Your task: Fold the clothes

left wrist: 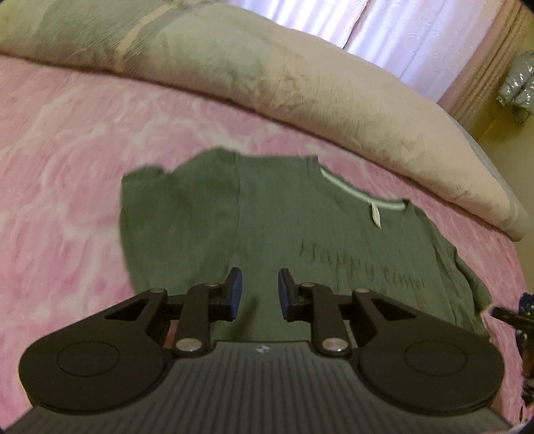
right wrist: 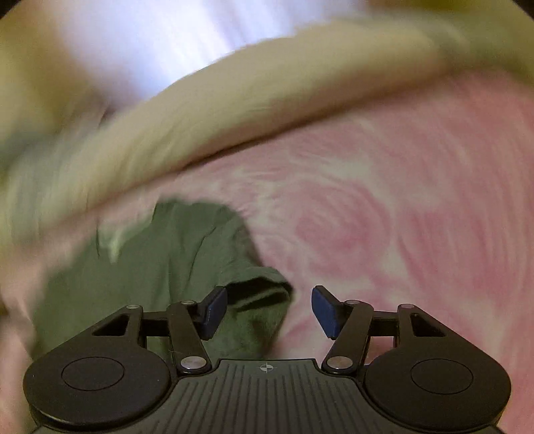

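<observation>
A dark green T-shirt (left wrist: 287, 230) lies flat on the pink bed, collar with a white band and tag (left wrist: 376, 213) toward the far right, faint print on the chest. My left gripper (left wrist: 258, 293) is open and empty, hovering over the shirt's near middle. In the right wrist view, which is blurred by motion, the shirt (right wrist: 160, 267) shows at lower left with its sleeve end (right wrist: 263, 293) between the fingers. My right gripper (right wrist: 269, 308) is open wide over that sleeve edge and holds nothing. Part of the right gripper shows at the left view's right edge (left wrist: 510, 317).
The bed has a pink floral cover (left wrist: 66, 167). A beige and green duvet (left wrist: 267, 83) is rolled along the far side, also in the right wrist view (right wrist: 233, 110). White curtains (left wrist: 383, 30) hang behind. A silvery object (left wrist: 517, 90) sits at far right.
</observation>
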Motion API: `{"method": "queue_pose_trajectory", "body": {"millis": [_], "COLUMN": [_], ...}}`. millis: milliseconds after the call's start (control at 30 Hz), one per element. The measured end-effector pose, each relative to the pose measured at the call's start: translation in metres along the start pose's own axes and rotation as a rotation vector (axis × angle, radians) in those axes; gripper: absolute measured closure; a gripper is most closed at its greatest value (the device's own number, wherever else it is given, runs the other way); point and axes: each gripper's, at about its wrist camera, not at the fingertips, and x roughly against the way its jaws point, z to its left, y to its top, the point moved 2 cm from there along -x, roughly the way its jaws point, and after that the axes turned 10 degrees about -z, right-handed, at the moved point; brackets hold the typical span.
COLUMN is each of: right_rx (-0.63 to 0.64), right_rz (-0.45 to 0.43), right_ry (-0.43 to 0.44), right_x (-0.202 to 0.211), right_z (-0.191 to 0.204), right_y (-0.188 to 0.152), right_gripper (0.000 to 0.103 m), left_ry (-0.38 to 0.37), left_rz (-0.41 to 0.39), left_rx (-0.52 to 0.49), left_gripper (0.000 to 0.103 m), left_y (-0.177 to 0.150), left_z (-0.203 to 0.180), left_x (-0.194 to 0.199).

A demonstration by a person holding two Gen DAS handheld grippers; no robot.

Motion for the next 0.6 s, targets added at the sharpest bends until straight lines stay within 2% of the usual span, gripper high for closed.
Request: {"method": "queue_pose_trajectory", "body": {"millis": [33, 67, 100, 133, 167, 200, 300, 333, 367, 433, 600], "right_rx": [0.141, 0.201, 0.154, 0.106, 0.058, 0.010, -0.134, -0.183, -0.231, -0.310, -0.345], "right_rz": [0.013, 0.021, 0.025, 0.028, 0.032, 0.035, 0.046, 0.049, 0.053, 0.061, 0.096], "right_ry": [0.003, -0.007, -0.037, -0.067, -0.097, -0.127, -0.216, -0.246, -0.275, -0.321, -0.306], "right_x": [-0.008, -0.014, -0.016, -0.018, -0.020, -0.021, -0.027, -0.029, -0.031, -0.032, -0.016], "right_z": [0.015, 0.020, 0.011, 0.002, -0.007, -0.016, -0.043, -0.052, -0.061, -0.075, -0.071], "right_y": [-0.001, 0.000, 0.002, 0.005, 0.008, 0.011, 0.019, 0.022, 0.024, 0.028, 0.020], "right_gripper": [0.042, 0.042, 0.042, 0.052, 0.081, 0.087, 0.084, 0.076, 0.063, 0.060, 0.060], "left_ry": [0.004, 0.007, 0.010, 0.016, 0.022, 0.026, 0.044, 0.052, 0.061, 0.078, 0.089], "left_rz": [0.001, -0.001, -0.004, -0.011, -0.019, -0.029, -0.051, -0.052, -0.053, -0.054, -0.049], "left_rx": [0.001, -0.003, -0.007, -0.016, -0.025, -0.025, -0.006, 0.004, 0.015, 0.039, 0.096], "left_gripper": [0.085, 0.085, 0.085, 0.085, 0.085, 0.085, 0.085, 0.085, 0.085, 0.085, 0.085], "left_y": [-0.005, -0.009, -0.013, -0.015, -0.017, -0.018, -0.023, -0.026, -0.030, -0.035, -0.047], "left_z": [-0.001, -0.002, -0.003, -0.004, -0.004, -0.004, -0.003, -0.002, -0.001, 0.000, -0.007], "left_x": [0.005, 0.010, 0.014, 0.018, 0.023, 0.028, 0.044, 0.049, 0.053, 0.059, 0.068]}}
